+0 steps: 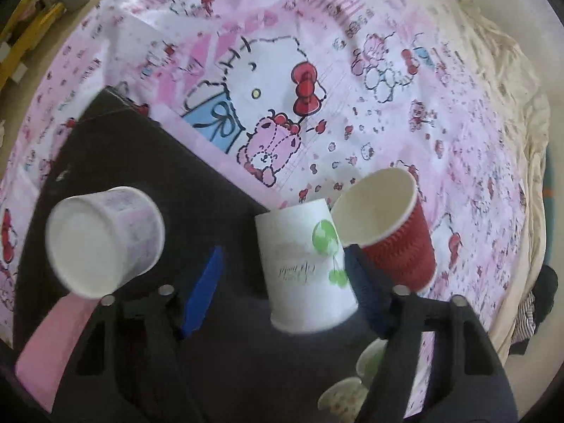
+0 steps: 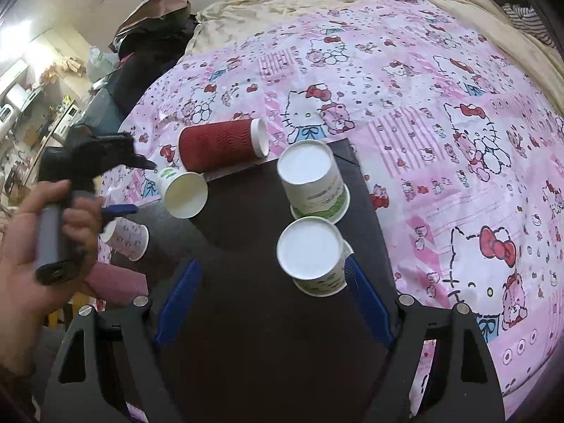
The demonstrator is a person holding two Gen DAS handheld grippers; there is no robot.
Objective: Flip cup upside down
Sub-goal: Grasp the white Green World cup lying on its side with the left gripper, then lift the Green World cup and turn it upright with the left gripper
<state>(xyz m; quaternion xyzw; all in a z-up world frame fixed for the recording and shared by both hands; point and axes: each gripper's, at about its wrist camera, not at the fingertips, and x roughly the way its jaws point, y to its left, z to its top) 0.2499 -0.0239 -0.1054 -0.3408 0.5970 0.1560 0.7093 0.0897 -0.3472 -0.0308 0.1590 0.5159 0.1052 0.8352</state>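
Low centre of the left wrist view: white paper cup with green cherry print [image 1: 306, 268], tilted, between the spread blue fingers of the left gripper [image 1: 282, 282], touching the right one, base uppermost. Right gripper [image 2: 273, 294] agape beside an inverted white green-banded cup [image 2: 312, 255].

We cannot read the blurred script on the white cup [image 1: 306, 264]. The right finger of the left gripper [image 1: 282, 292] hides part of the red cup [image 1: 394, 236]. Two floral cups [image 1: 352, 384] sit half hidden behind that gripper's frame.
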